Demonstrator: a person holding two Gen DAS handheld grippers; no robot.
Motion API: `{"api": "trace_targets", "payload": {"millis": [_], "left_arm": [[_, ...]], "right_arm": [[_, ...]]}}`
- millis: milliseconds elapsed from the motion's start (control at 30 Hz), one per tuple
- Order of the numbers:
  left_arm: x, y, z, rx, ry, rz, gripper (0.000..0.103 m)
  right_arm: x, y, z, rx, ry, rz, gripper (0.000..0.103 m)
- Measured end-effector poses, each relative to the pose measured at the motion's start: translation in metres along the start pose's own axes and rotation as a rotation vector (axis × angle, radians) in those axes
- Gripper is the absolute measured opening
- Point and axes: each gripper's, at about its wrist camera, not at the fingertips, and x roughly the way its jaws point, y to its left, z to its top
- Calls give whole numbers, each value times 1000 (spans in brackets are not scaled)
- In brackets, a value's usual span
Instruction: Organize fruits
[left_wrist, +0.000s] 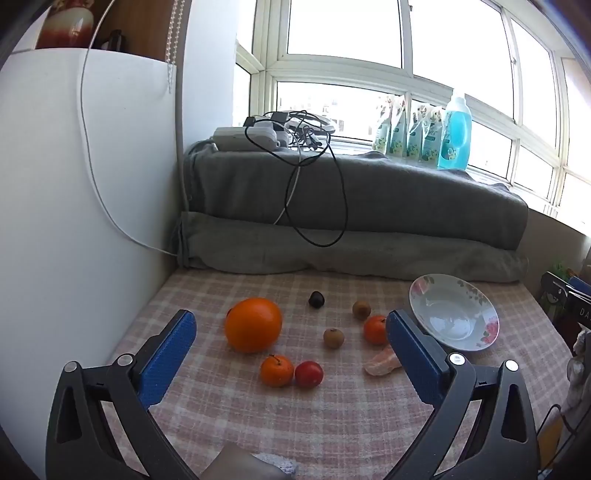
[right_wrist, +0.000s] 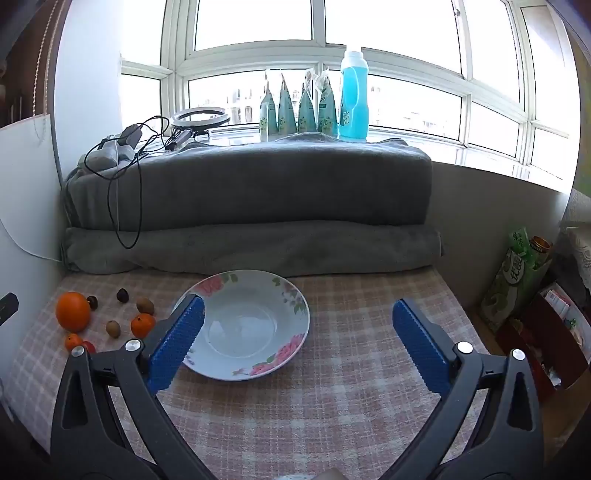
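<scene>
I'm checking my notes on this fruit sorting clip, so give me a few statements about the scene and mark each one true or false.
1. The floral bowl has no fruit in it. True.
2. The big orange sits inside the bowl. False: it lies on the checked cloth, apart from the bowl.
3. The left hand-held gripper is open and holds nothing. True.
4. The right hand-held gripper is clamped on a tangerine. False: it is open and empty, in front of the bowl.
5. A blue bottle stands on the windowsill. True.
6. The red fruit lies far from any other fruit. False: it sits right beside a small tangerine.
</scene>
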Motion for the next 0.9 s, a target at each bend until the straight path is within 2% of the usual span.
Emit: {"api": "trace_targets", "payload": {"millis": [67,900], "left_arm": [[0,-2,0,11,-1,16,102],[1,3,-2,-18,12,6,102]], "right_arm": [[0,0,0,1,0,-1,103],[-1,3,2,4,3,2,103]]}}
